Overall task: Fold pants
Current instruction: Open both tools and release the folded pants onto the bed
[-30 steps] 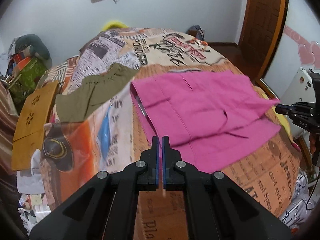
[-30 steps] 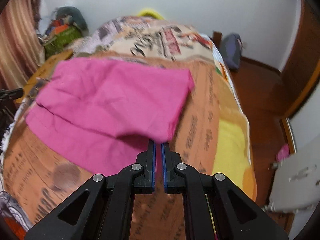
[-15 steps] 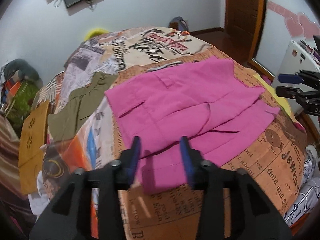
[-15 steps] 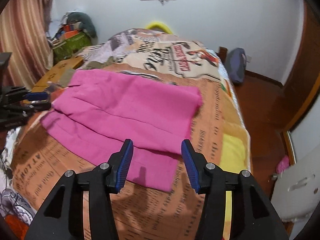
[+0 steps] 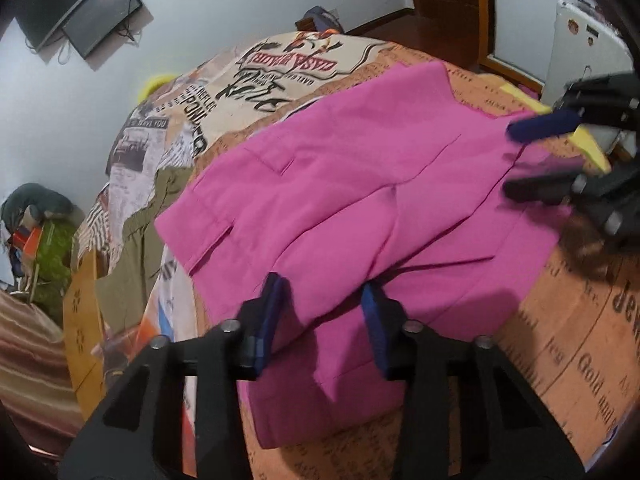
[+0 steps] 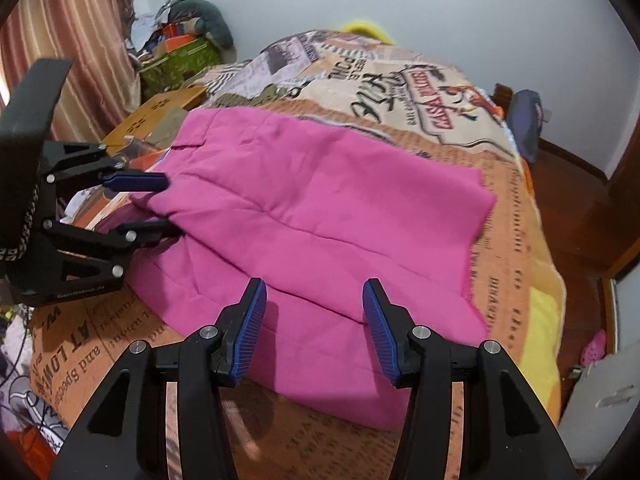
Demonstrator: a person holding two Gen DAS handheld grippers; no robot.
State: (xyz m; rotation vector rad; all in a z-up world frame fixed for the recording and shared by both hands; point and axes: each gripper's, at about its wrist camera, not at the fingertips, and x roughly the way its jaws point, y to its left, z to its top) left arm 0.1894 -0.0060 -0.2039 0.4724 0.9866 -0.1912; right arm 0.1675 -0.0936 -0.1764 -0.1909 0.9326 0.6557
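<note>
Pink pants lie folded over on the bed's printed cover, the upper layer offset from the lower one; they also show in the right wrist view. My left gripper is open and empty, just above the near edge of the pants; it also shows at the left in the right wrist view. My right gripper is open and empty over the near edge; it also shows at the right in the left wrist view.
An olive garment lies left of the pants. A wooden board stands at the bed's left side. Clutter and a green bag sit by the curtain. A white appliance stands right of the bed.
Both grippers have opened and let go of the pink pants, which now lie on the bed. Both have tilted and shifted, each now showing the other gripper closer.
</note>
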